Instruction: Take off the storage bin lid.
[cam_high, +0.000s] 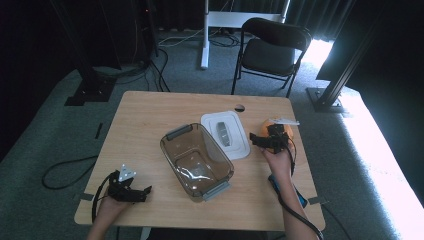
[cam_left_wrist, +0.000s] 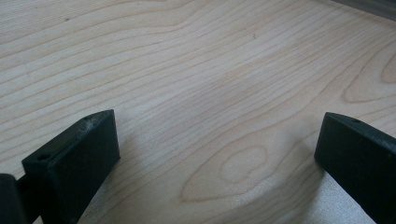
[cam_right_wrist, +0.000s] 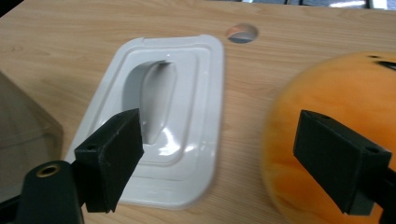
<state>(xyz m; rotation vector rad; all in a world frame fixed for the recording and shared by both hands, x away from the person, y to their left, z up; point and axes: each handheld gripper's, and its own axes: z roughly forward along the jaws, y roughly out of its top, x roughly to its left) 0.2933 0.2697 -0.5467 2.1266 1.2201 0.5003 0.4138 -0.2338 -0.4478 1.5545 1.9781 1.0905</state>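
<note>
Grey carpet, dark curtains and a black folding chair (cam_high: 272, 47) sit behind a light wood worktop (cam_high: 150, 115).

Left tool (cam_high: 145, 192): near the front left corner of the worktop, jaws spread, bare wood grain between them in the left gripper view (cam_left_wrist: 215, 140), gripping nothing.

Centre: clear brownish tub (cam_high: 196, 161), set diagonally, lid off. Just beside its far right side lies the white lid (cam_high: 226, 134), flat on the worktop with its recessed handle facing up; the right gripper view shows the lid (cam_right_wrist: 159, 121) beyond its left-hand jaw.

Right tool (cam_high: 261, 140): jaws spread wide, nothing pinched. Orange round fruit (cam_high: 276, 126) sits right of the lid, at the tool; in the right gripper view the fruit (cam_right_wrist: 336, 98) is behind the right-hand jaw, blurred. Contact with the pad: cannot tell.
</note>
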